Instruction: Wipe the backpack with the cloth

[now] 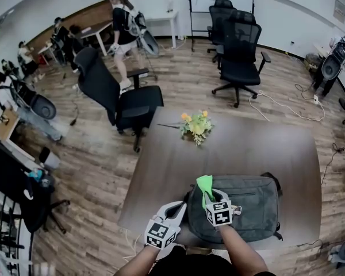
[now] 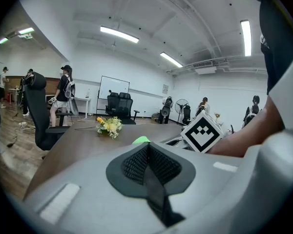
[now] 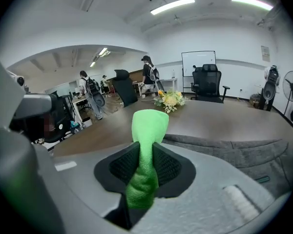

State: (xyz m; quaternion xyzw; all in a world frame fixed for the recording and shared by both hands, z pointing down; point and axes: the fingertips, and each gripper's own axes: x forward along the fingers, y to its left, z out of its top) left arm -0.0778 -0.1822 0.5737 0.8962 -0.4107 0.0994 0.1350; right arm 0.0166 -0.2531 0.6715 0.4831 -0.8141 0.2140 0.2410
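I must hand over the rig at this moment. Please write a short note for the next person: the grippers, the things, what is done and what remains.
Left gripper: jaws together, nothing between them; it is at the left end of the grey fabric backpack.
Right gripper: shut on the bright green cloth, which sticks up out of the jaws above the backpack's left part.
The backpack lies flat on the brown table, near the person's edge.
Done: cloth is gripped. No wiping can be confirmed.
Left: press the cloth down and wipe across the backpack.
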